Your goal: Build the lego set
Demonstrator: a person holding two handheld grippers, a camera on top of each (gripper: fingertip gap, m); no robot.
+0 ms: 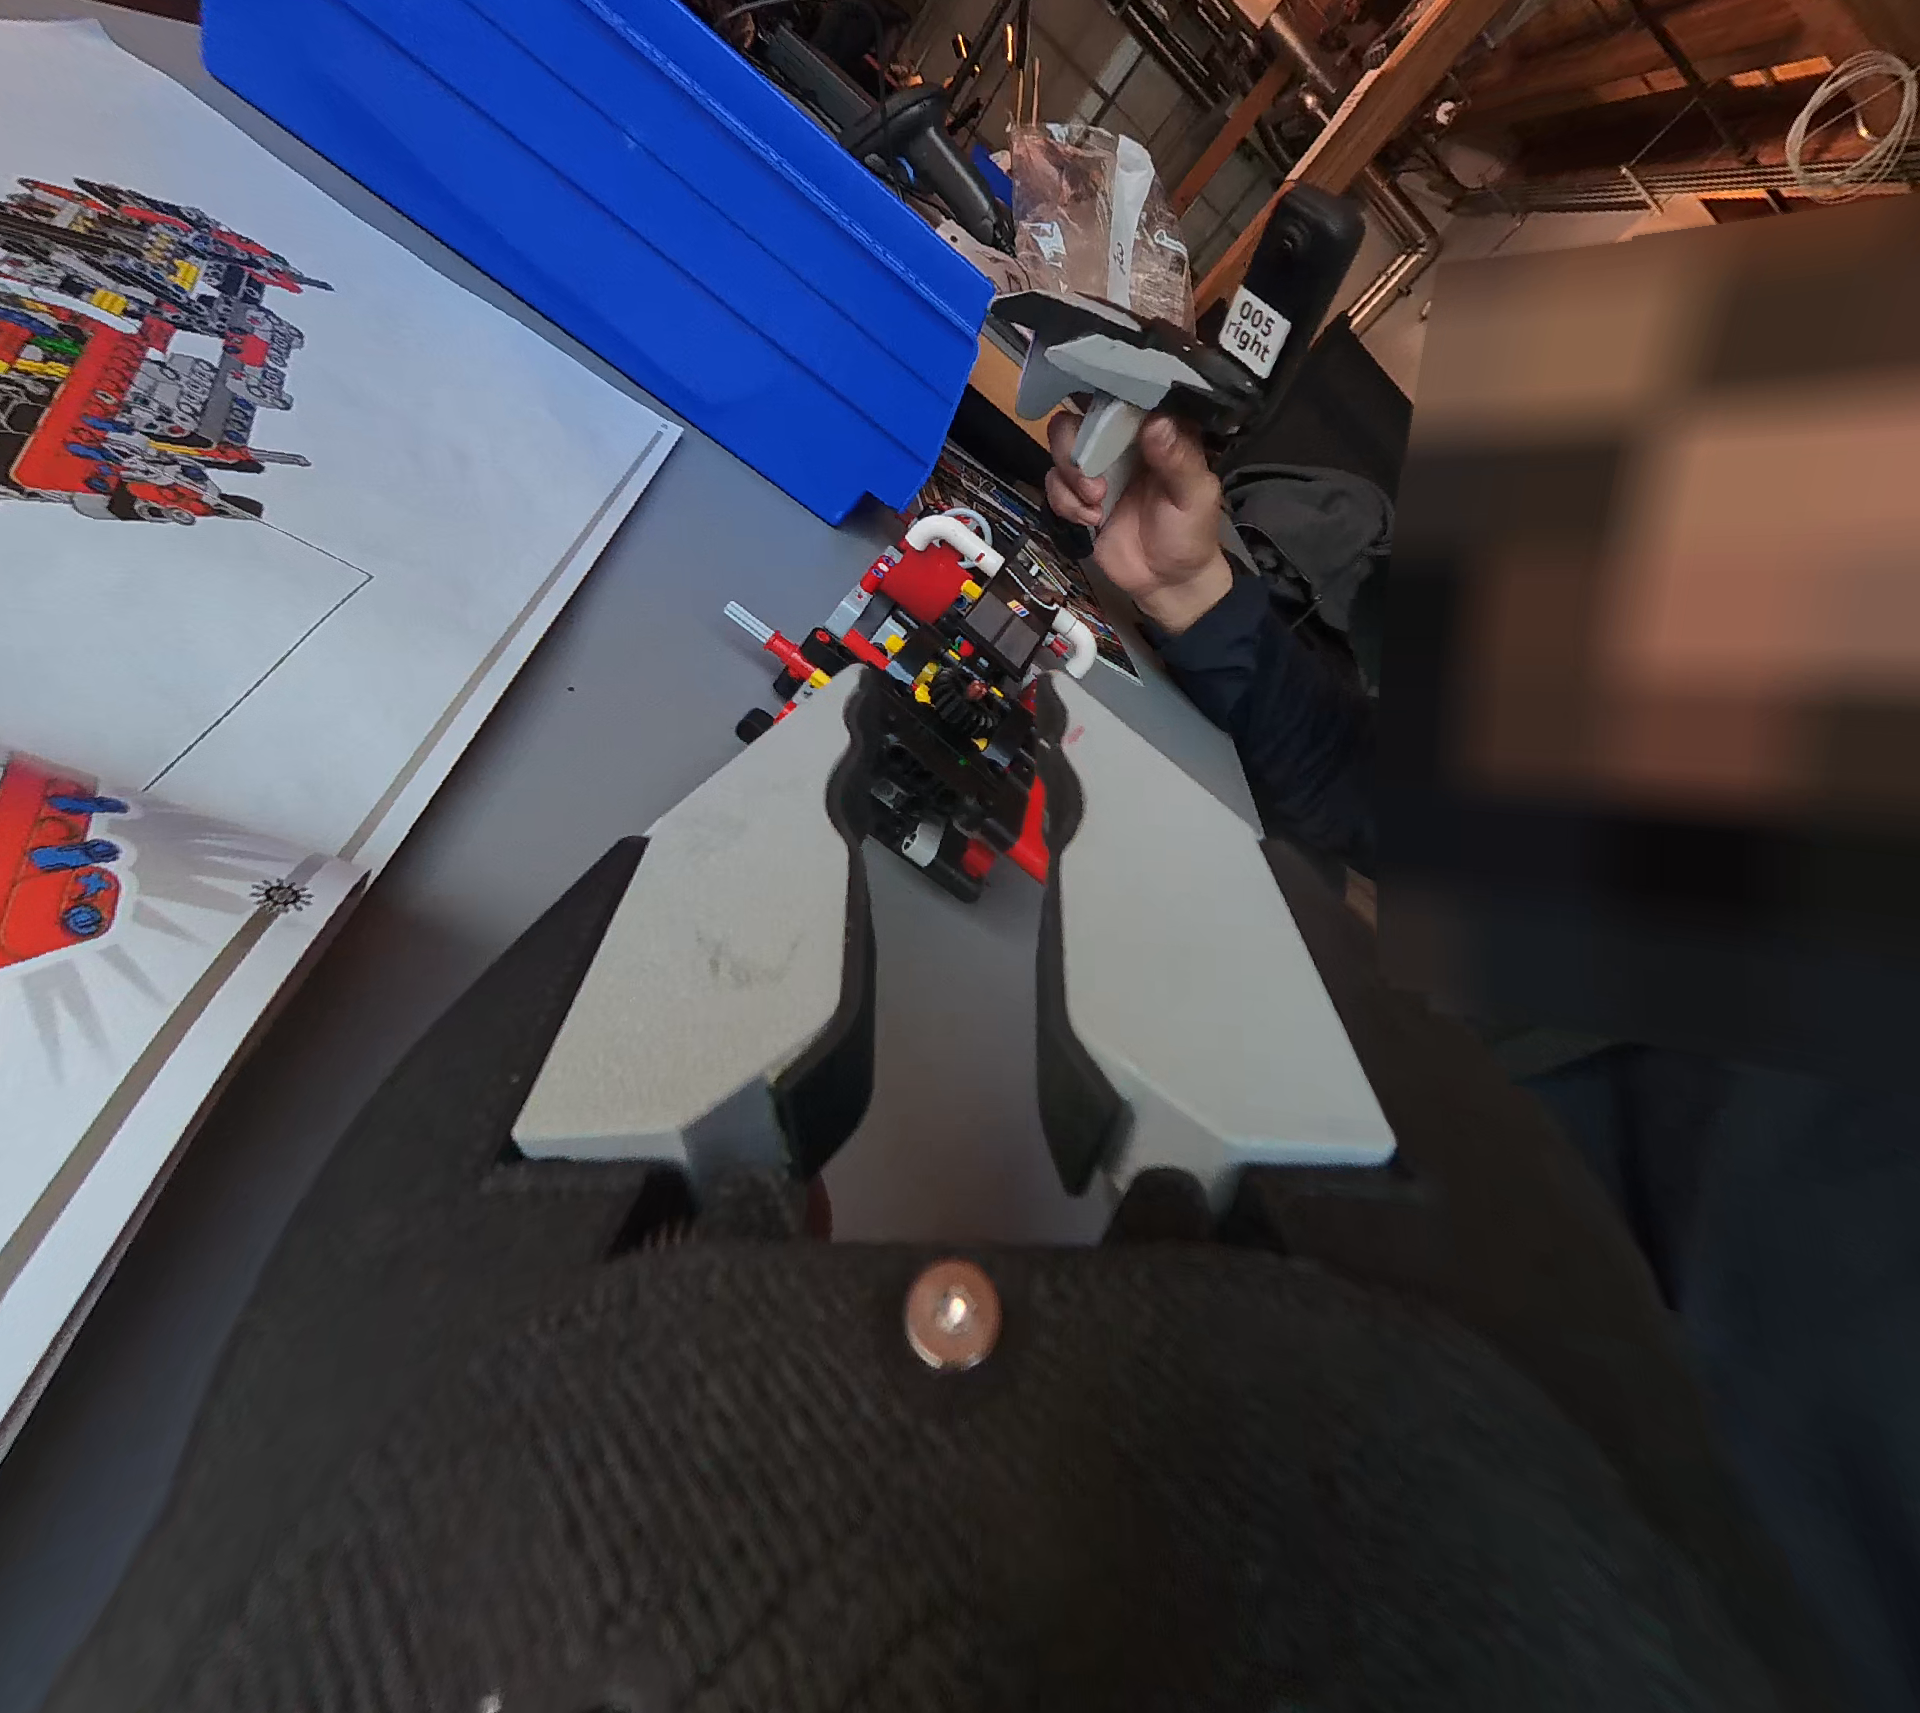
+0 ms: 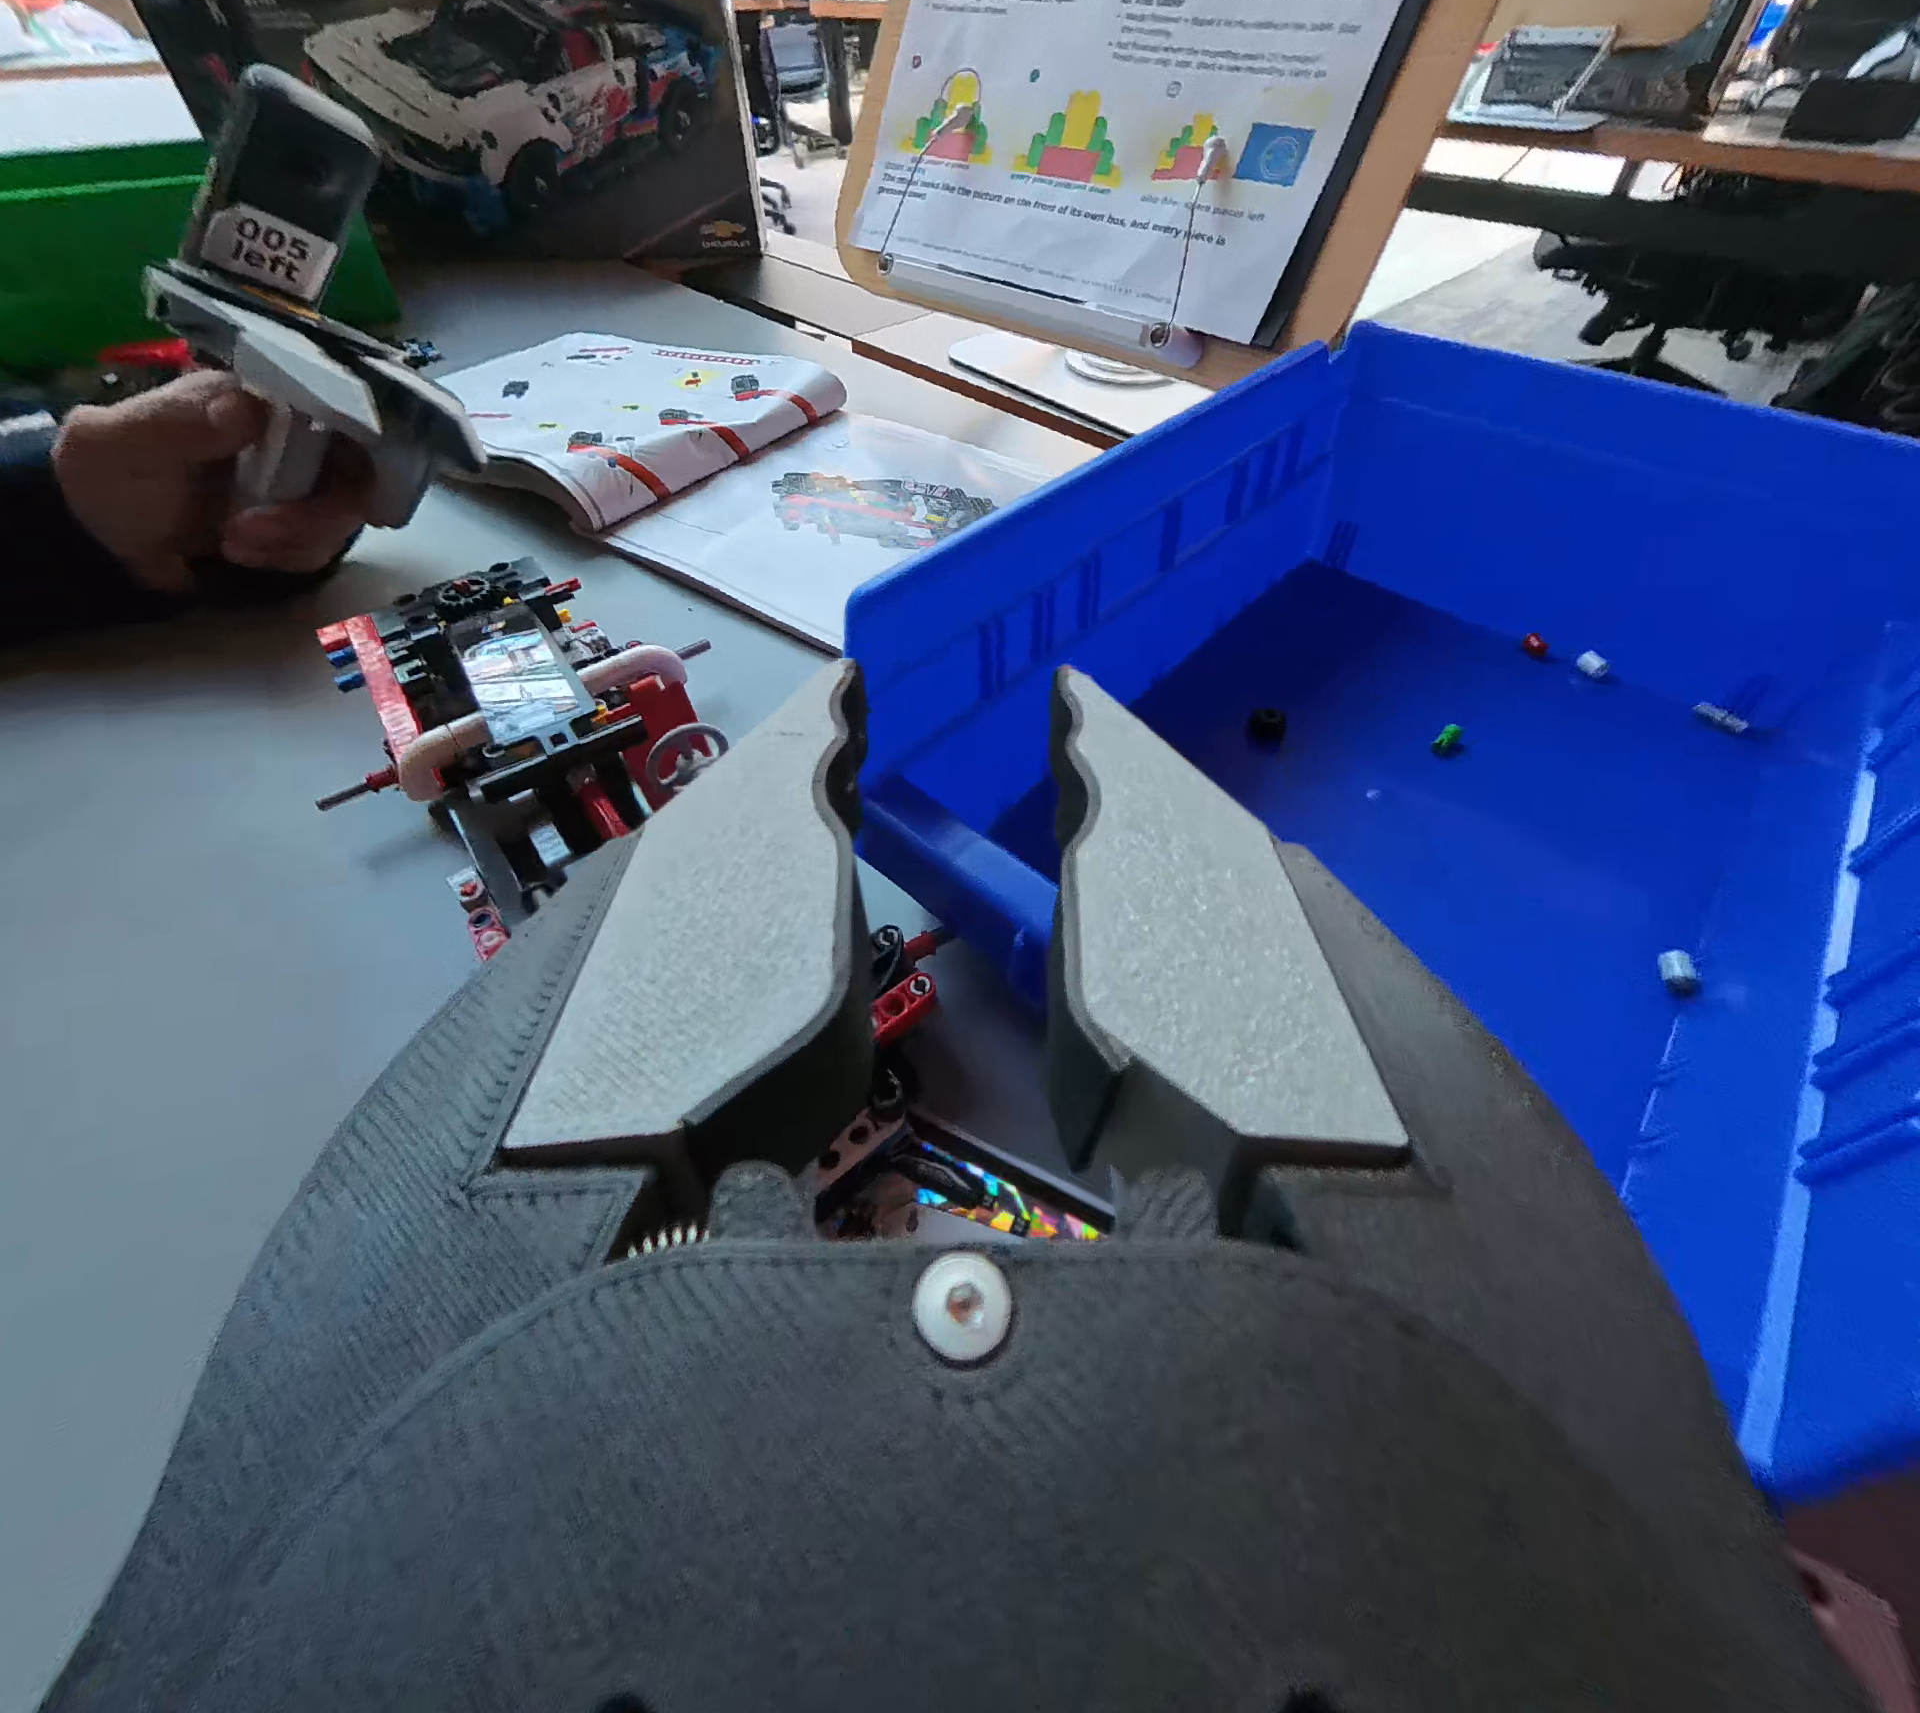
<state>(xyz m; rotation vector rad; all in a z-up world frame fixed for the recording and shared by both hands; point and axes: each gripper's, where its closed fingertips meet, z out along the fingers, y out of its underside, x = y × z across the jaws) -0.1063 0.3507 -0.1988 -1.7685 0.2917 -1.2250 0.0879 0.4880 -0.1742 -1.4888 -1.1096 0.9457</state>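
A partly built toy-brick car chassis (image 2: 499, 707), black and red with white curved tubes, lies on the grey table (image 2: 156, 936). In the left wrist view it shows (image 1: 956, 624) through the gap of my left gripper (image 1: 951, 728). The right wrist view shows the left gripper (image 2: 457, 448) held above and beyond the chassis, not touching it; it is open and empty. My right gripper (image 2: 956, 728) is open and empty, hovering over the near corner of a blue bin (image 2: 1091, 520). It also shows raised in the left wrist view (image 1: 1023, 354).
The bin holds a few small loose pieces, among them a black one (image 2: 1265, 725) and a green one (image 2: 1446, 736). An open instruction booklet (image 2: 727, 458), the set's box (image 2: 468, 53), a sheet on a stand (image 2: 1143, 53) and a green bin (image 2: 83, 250) stand behind. Loose red parts (image 2: 904, 1003) lie under my right gripper.
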